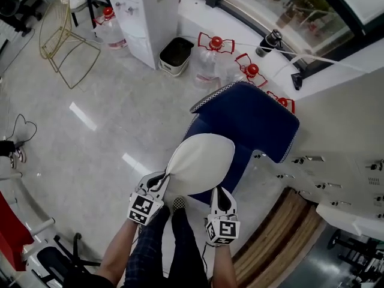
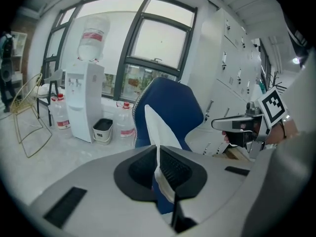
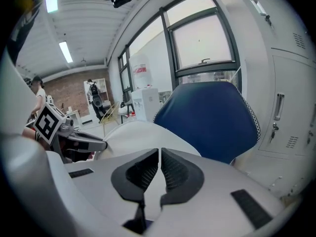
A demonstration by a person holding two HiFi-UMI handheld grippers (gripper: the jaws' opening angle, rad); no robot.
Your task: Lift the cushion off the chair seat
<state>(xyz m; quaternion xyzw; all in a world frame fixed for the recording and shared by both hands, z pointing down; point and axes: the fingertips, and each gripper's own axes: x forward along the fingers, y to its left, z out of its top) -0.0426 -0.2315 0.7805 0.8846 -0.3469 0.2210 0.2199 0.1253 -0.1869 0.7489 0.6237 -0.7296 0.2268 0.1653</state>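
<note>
1. Holding the cushion (image 1: 201, 161) up over the blue chair (image 1: 264, 122) seat, I see a smooth, off-white, rounded pad with thin edges.
2. My left hand-held gripper (image 1: 163, 177) is pinched on one edge; the right hand-held gripper (image 1: 219, 191) is clamped on the other.
3. The chair is dark-blue fabric with chequered piping.

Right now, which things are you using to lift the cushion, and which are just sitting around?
In the job:
- round white fabric cushion
- blue padded chair
- left gripper and right gripper, both shut on the cushion's edge

Just lying about:
- clear water jugs with red caps
- white water dispenser
- small white bin with a dark liner
- gold wire chair
</note>
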